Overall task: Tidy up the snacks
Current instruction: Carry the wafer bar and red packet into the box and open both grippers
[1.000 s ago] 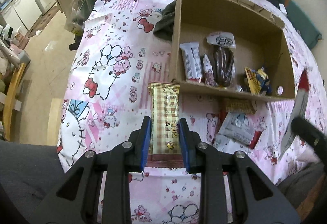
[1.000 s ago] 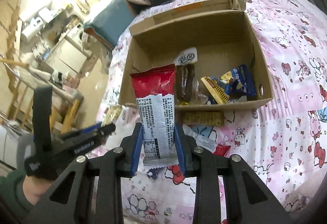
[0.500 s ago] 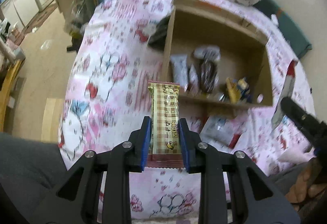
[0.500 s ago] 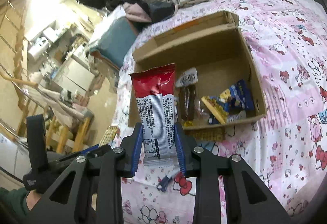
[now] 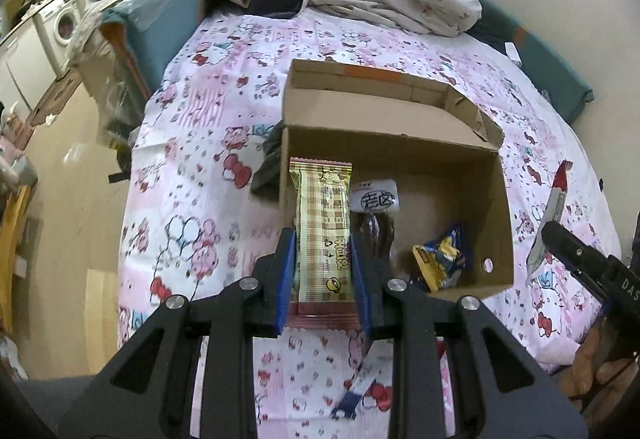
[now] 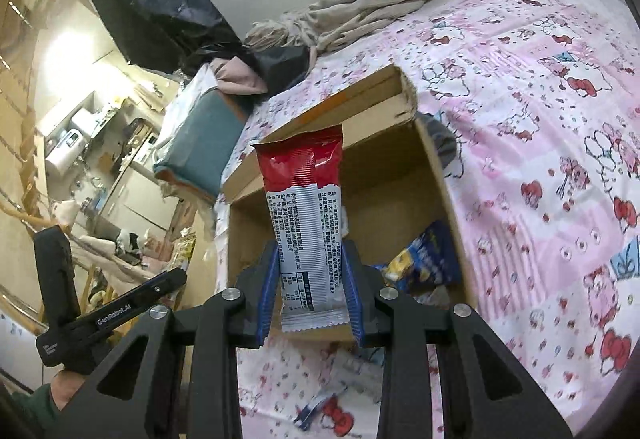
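Above the cardboard box [image 5: 400, 143] on the bed, I am holding the left gripper [image 5: 323, 271] pinching a plaid snack bar [image 5: 323, 231], the right gripper [image 6: 310, 291] pinching a red-topped packet [image 6: 306, 215], both pointing toward 12 o'clock for dropping in.

Cardboard box [image 5: 496, 223]: plain brown, orange tape strip on the far flap.
Left-held wafer bar [image 5: 324, 235]: cream-and-tan plaid, maroon ends.
Right-held snack packet [image 6: 306, 223]: red top, white lower half with black print.
Bedsheet [image 5: 208, 167]: pink-and-white patchwork, cartoon cats, red bows.
Chip bag [image 5: 442, 259]: blue and yellow.
Gripper pads [image 5: 286, 279]: blue.
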